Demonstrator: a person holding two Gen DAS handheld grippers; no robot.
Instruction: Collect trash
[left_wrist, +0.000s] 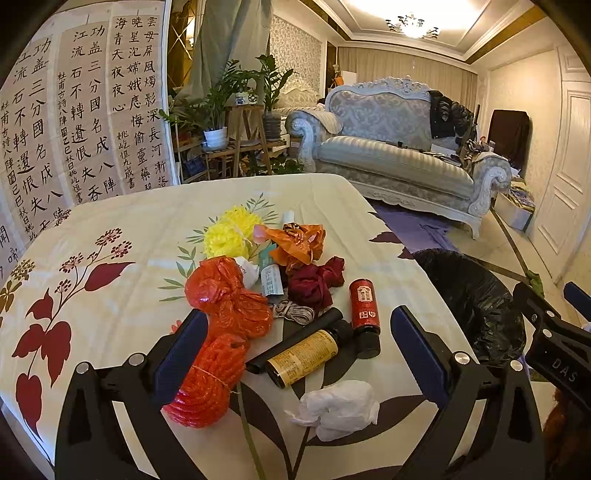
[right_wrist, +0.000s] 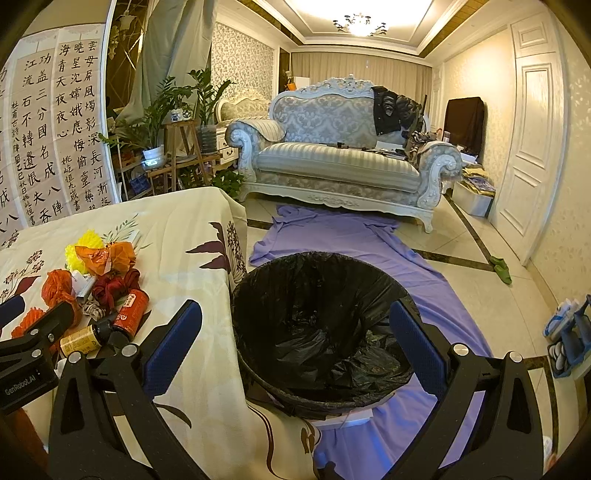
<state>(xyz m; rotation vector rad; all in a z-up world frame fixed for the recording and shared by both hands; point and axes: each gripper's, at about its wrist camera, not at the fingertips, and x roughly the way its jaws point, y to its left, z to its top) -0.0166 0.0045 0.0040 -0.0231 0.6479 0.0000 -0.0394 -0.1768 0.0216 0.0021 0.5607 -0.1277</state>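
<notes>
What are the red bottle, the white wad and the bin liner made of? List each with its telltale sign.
Red bottle: likely glass or hard plastic, with a dark cap and a glossy printed label.
White wad: tissue or soft paper, matte with soft crumples.
Bin liner: thin black plastic film, shiny and wrinkled.

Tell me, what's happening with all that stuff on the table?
A person is clearing up trash with two hand-held grippers. The left gripper is open over the pile on the table: plastic bags, a white tissue and two small bottles. The right gripper is open over the bin beside the table. Neither holds anything, and only the black liner shows in the bin.
</notes>
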